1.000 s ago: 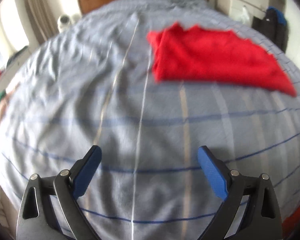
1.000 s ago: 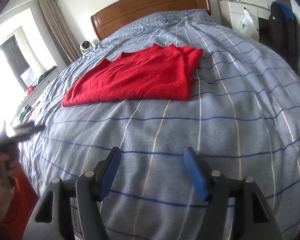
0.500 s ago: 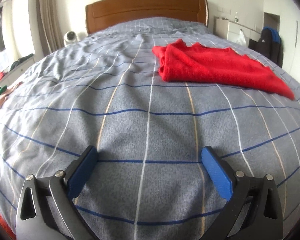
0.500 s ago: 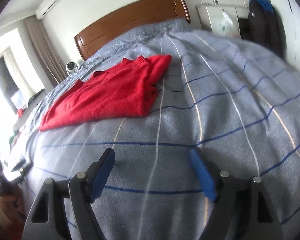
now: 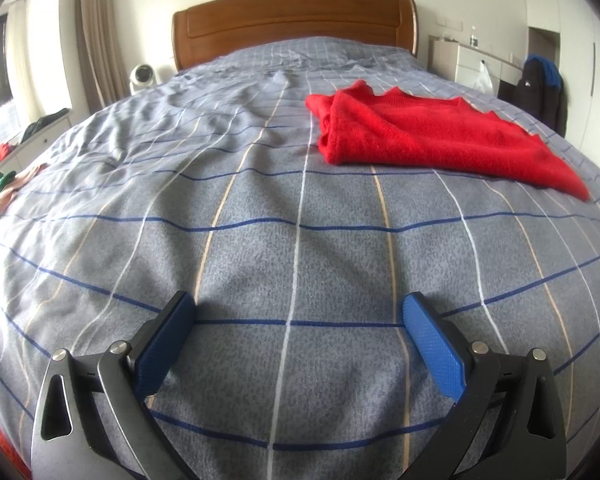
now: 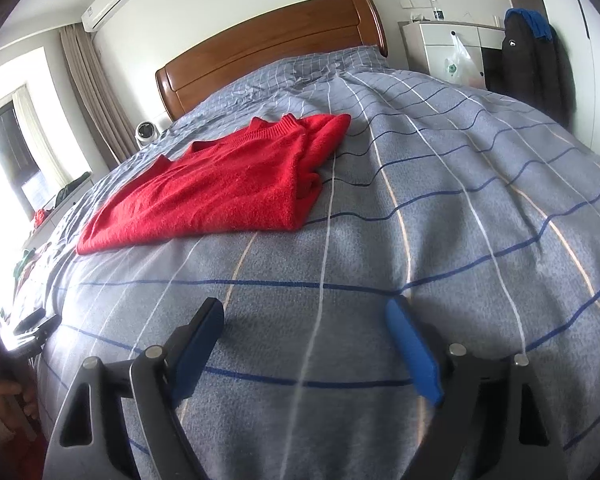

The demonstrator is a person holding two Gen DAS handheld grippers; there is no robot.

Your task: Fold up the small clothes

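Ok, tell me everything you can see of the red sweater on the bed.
The red knitted sweater looks soft and fuzzy, with a ribbed collar at the end toward the wooden headboard. It lies flat, folded over lengthwise, with layered edges bunched along one side and a corner tapering toward the foot of the bed. It rests only on the grey checked bedcover; nothing lies on it. Neither gripper touches it: both sets of blue-padded fingers stand open, well short of it.

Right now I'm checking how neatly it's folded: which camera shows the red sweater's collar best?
The right wrist view: the red sweater lies with its ribbed collar raised and facing the camera. The left wrist view shows the sweater from its folded side, with the collar only as far, jagged edges.
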